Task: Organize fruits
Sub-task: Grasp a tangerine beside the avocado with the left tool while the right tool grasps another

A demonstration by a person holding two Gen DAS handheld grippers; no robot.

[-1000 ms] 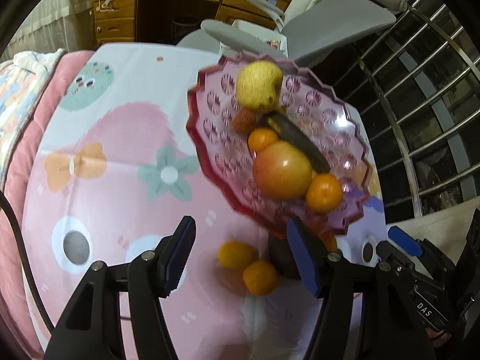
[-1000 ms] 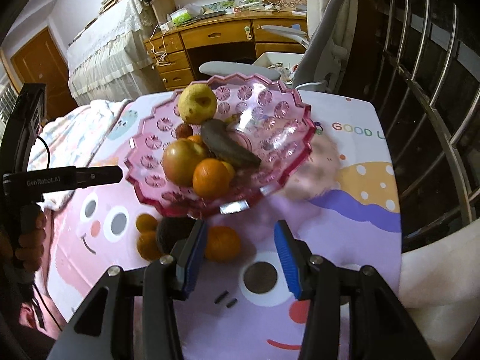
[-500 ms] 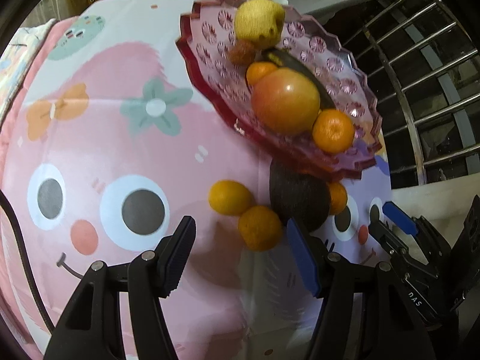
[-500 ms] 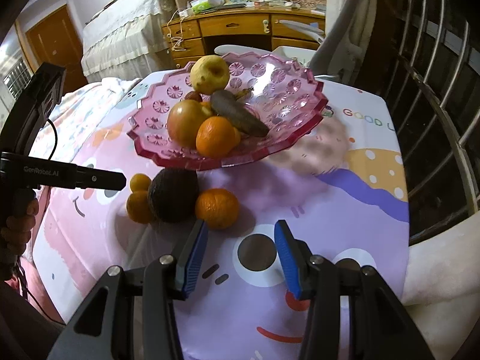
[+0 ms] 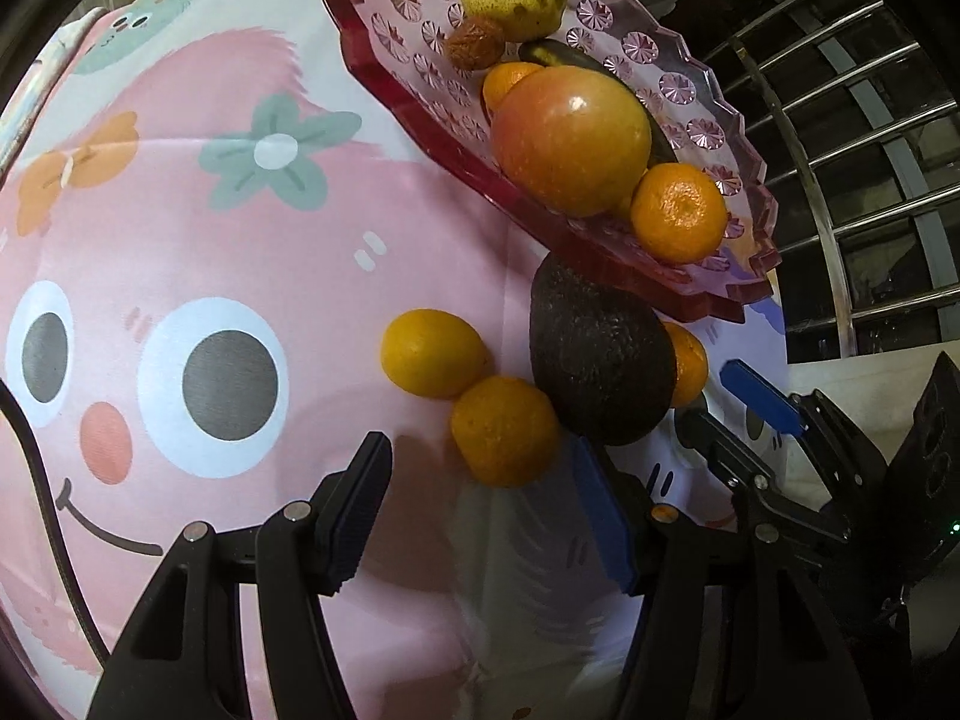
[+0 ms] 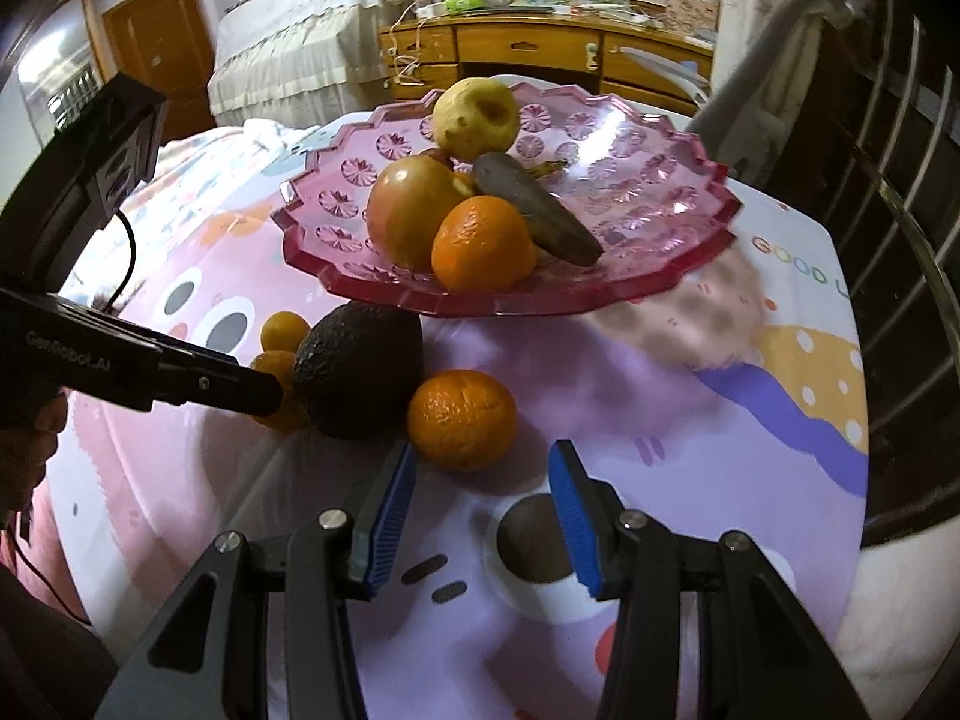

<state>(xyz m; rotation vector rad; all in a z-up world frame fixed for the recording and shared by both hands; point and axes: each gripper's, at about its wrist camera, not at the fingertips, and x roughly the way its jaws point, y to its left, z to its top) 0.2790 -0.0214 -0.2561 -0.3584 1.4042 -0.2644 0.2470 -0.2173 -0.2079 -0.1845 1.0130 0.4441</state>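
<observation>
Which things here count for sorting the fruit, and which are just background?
For the job:
- pink fruit dish holding apple, orange, yellow fruit
- loose on the cloth: avocado, big orange, two small oranges
- left tongs and right tongs, both open

Just lying about:
- wooden desk
- metal railing

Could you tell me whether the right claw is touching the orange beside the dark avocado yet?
Apart. The right wrist view shows the right claw open, bare cloth showing between its blue pads and the orange.
</observation>
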